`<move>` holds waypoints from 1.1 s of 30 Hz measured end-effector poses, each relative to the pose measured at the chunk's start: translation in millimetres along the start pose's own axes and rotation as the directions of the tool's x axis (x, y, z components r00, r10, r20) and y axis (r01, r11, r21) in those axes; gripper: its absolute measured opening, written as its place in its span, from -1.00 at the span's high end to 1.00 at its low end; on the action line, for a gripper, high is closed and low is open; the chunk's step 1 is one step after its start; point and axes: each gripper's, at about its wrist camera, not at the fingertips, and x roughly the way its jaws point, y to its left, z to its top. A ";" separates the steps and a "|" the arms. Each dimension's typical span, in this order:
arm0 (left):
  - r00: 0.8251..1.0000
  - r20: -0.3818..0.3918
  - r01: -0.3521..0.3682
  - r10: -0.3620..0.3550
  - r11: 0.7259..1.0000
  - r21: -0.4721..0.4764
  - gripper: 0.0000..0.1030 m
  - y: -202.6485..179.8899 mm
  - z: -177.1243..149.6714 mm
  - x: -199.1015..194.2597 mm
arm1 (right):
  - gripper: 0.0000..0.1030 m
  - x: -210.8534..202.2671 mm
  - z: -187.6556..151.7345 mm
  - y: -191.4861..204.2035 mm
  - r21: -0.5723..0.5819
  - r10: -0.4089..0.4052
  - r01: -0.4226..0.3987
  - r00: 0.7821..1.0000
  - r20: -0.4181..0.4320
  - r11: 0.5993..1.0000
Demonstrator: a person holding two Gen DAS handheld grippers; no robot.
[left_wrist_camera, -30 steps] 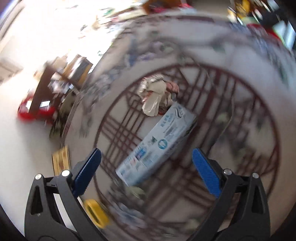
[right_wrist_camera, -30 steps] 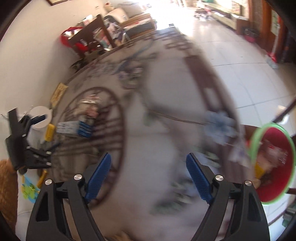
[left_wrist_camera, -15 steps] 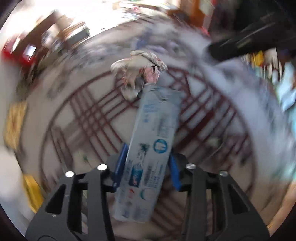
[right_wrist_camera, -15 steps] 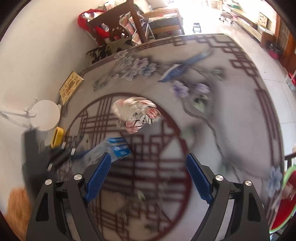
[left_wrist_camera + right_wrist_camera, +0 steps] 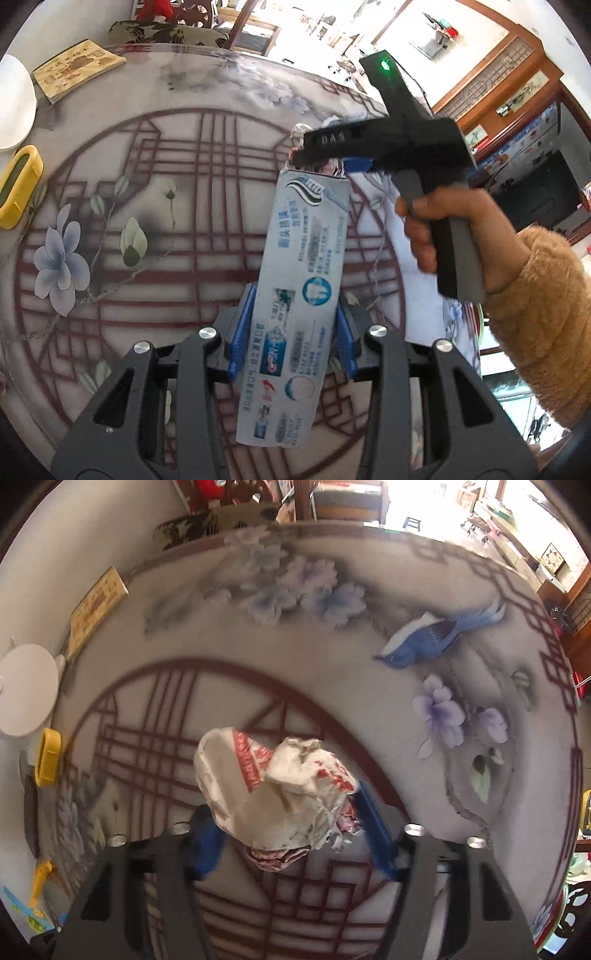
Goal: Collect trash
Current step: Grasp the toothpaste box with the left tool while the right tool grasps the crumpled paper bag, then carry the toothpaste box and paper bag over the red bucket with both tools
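Toothpaste box (image 5: pixel 303 302) sits clamped in the left tongs (image 5: pixel 291 339), long end overhanging toward twelve o'clock; it may pivot out. Right tongs (image 5: pixel 288 838) are closing around the crumpled wrapper (image 5: pixel 273 790) above the counter (image 5: pixel 369 686); springy paper could slip.

The toothpaste box (image 5: pixel 301 295) is a long pale blue-grey carton with blue logos, running up the middle of the frame, top flap open. The crumpled wrapper (image 5: pixel 277 790), white with red print, sits bunched at lower centre.

Round flower-painted table (image 5: pixel 369 686) by a white wall (image 5: pixel 92 535), sunlit tiled floor (image 5: pixel 424 502) beyond
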 end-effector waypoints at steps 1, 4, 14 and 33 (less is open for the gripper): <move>1.000 0.006 -0.004 0.004 1.000 -0.008 0.25 -1.0 0.7 -0.1 | 0.05 -4.1 -2.9 -0.1 -0.007 0.008 -0.008 1.000 0.006 1.000; 0.999 0.026 -0.030 0.030 0.999 -0.029 0.25 -1.9 2.3 -4.1 | 0.08 -32.8 -26.3 0.3 -0.053 0.038 -0.035 0.998 0.056 0.998; 0.997 0.058 -0.052 0.050 0.998 0.023 0.25 -42.0 -15.3 -25.5 | 0.02 -123.6 -154.2 -23.3 0.038 0.033 -0.037 0.993 0.111 0.999; 0.994 0.106 -0.033 0.016 0.986 0.166 0.25 -124.8 -56.4 -65.9 | -0.05 -211.9 -268.9 -63.0 0.240 -0.025 -0.040 0.965 0.261 0.970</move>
